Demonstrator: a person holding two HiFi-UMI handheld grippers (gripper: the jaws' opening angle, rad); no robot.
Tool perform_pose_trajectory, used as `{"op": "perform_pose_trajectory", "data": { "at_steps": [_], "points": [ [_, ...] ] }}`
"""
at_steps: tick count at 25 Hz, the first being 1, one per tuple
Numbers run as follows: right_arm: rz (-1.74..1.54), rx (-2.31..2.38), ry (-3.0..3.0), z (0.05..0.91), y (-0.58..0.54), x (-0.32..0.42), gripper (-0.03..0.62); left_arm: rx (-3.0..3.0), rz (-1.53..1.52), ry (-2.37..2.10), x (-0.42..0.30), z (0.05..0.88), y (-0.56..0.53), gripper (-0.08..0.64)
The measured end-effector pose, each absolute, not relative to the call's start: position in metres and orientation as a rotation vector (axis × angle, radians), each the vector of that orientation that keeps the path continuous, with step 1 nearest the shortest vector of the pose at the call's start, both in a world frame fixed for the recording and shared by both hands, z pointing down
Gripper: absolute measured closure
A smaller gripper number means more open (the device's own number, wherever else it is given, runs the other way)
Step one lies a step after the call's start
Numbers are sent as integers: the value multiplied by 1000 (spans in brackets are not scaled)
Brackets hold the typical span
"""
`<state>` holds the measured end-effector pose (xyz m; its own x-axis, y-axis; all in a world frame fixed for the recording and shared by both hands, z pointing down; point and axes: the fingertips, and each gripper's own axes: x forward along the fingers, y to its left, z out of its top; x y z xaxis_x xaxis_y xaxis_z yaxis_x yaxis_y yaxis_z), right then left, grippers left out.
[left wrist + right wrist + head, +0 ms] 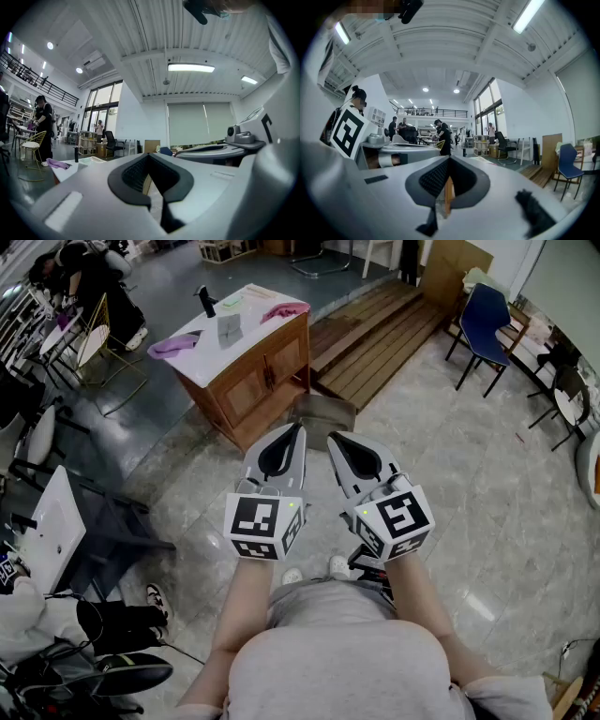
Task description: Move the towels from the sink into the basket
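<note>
On the white top of a wooden cabinet [246, 381] a purple towel [173, 345] lies at the left and a pink towel [284, 310] at the far right. The purple towel [57, 163] also shows in the left gripper view. A grey-brown container [323, 412] stands on the floor by the cabinet, partly hidden behind my grippers. My left gripper [299, 427] and right gripper [332, 438] are held side by side in front of my body, well short of the cabinet. Both are shut with nothing between the jaws, as the left gripper [149, 155] and right gripper [450, 159] views confirm.
A black bottle [206, 302] and a grey object [230, 329] stand on the cabinet top. Wooden planks [375, 338] lie behind it and a blue chair [483, 324] stands at the right. A white basin [52, 521] and people's legs are at the left.
</note>
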<state>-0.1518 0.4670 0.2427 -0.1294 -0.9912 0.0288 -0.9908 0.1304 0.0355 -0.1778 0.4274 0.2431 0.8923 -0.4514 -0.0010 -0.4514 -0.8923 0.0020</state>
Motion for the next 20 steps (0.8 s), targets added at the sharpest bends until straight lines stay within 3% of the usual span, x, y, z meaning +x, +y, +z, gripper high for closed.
{"op": "perform_pose_trajectory", "data": {
  "at_steps": [20],
  "points": [
    [-73, 1907, -2380, 253, 487, -95, 574, 3045, 34, -827, -110, 248, 456, 555]
  ]
}}
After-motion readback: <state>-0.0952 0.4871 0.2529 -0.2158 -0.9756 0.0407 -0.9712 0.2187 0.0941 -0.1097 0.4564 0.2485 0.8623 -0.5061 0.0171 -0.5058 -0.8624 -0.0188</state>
